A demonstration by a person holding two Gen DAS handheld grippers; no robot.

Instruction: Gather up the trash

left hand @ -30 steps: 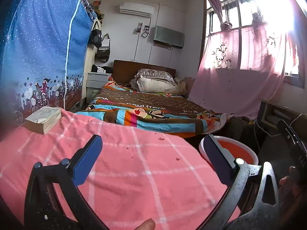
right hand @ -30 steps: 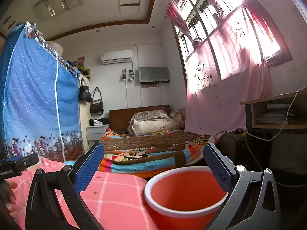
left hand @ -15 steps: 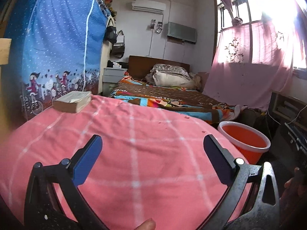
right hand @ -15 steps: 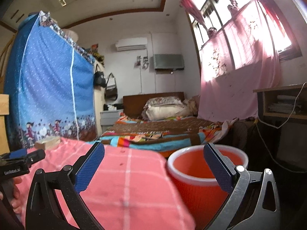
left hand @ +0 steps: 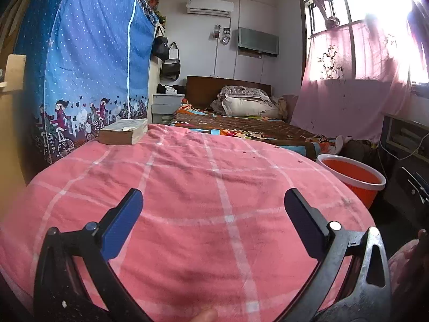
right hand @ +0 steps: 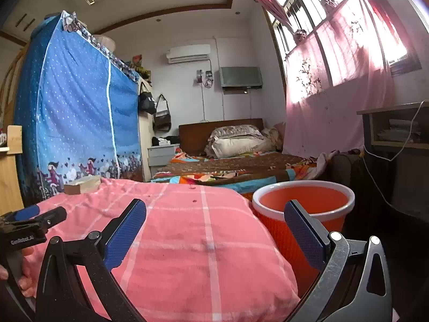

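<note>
Bedroom furnishings, background.
Thick book (left hand: 124, 132) on pink checked blanket (left hand: 187, 201); blue wardrobe cover (left hand: 91, 61); bed (left hand: 241, 126) with pillows (left hand: 248, 103); pink curtain (left hand: 354, 91); wall air conditioner (left hand: 209, 6).

I'm looking into a lived-in home bedroom: ahead of my grippers lies a made bed (left hand: 241, 126) with pillows (left hand: 249, 103), a fabric wardrobe (left hand: 91, 61) left, pink curtains (left hand: 354, 86) right, air conditioner (left hand: 209, 6) high ahead.
</note>
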